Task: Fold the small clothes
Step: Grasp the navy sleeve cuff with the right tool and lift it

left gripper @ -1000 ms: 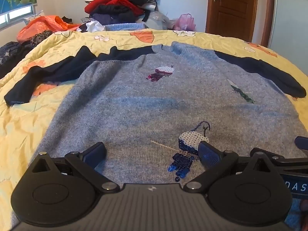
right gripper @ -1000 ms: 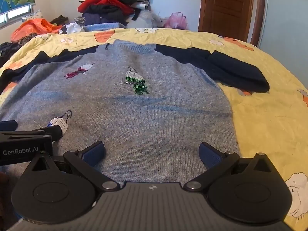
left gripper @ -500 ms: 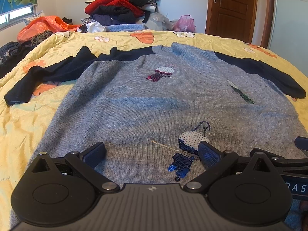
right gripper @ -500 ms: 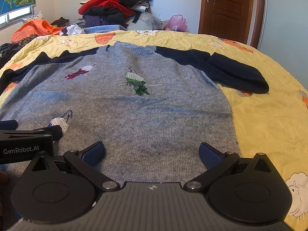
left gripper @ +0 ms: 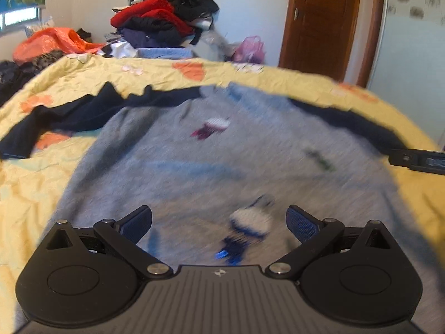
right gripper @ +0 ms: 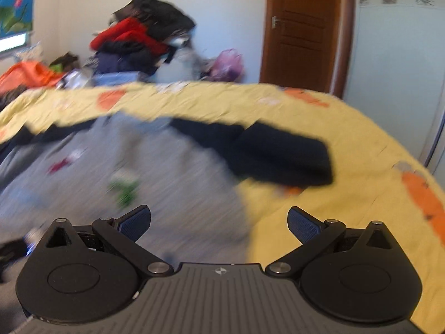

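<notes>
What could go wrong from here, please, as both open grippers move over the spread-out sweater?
1. Both views are motion-blurred, so a grab at the sweater now could miss its edge.
2. The right gripper sits over the sweater's side edge, with yellow bedspread under one finger; closing here might pinch the bedspread too.
3. The dark right sleeve lies bunched, so folding it in as it is may leave a lumpy fold.

Black ribbed housings, silver screws, blue-padded fingers [left gripper: 136, 224].
</notes>
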Available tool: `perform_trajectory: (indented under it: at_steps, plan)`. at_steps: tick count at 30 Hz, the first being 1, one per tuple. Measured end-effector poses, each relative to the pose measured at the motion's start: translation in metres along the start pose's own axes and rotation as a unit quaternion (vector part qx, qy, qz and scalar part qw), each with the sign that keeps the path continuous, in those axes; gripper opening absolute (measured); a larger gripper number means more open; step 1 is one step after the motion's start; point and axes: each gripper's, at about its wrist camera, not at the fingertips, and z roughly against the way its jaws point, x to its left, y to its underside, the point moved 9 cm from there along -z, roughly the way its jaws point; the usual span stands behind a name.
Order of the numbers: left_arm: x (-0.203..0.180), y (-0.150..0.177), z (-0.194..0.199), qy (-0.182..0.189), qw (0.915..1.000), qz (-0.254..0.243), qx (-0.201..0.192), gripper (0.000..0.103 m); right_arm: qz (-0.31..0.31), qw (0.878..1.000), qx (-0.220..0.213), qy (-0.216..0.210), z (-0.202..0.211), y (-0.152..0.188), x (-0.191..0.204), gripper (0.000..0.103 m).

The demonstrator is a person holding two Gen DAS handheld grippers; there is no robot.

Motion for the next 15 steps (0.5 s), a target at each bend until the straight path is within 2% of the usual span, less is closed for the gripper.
perform_trajectory:
  at_steps: [2,3,5,7,8,13,15]
  plan:
    - [-0.014,-0.010,0.005,0.054,0.9982,0.024,-0.012,0.103,0.005,1.000,0.005,0.015,-0.020,-0.017,-0.026,0.103]
    - [-0.021,-0.015,0.005,0.082,0.9957,0.039,-0.015,0.103,0.009,1.000,0.005,0.005,-0.029,-0.024,-0.033,0.102]
    - [-0.035,-0.021,0.002,0.121,0.9903,0.067,-0.014,0.103,0.021,0.999,0.018,-0.019,-0.054,-0.035,-0.041,0.088]
    - [-0.048,-0.025,-0.006,0.147,0.9860,0.078,-0.006,0.103,0.050,0.998,0.043,-0.011,-0.080,-0.039,-0.043,0.064]
    - [-0.053,-0.025,-0.012,0.153,0.9851,0.080,0.003,0.103,0.067,0.996,0.051,-0.011,-0.092,-0.041,-0.041,0.060]
    - [-0.063,-0.023,-0.033,0.189,0.9742,0.116,0.042,0.103,0.063,0.996,0.057,-0.040,-0.128,-0.055,-0.035,0.058]
    - [-0.065,-0.021,-0.040,0.203,0.9692,0.129,0.054,0.103,0.085,0.993,0.059,-0.049,-0.136,-0.058,-0.028,0.059]
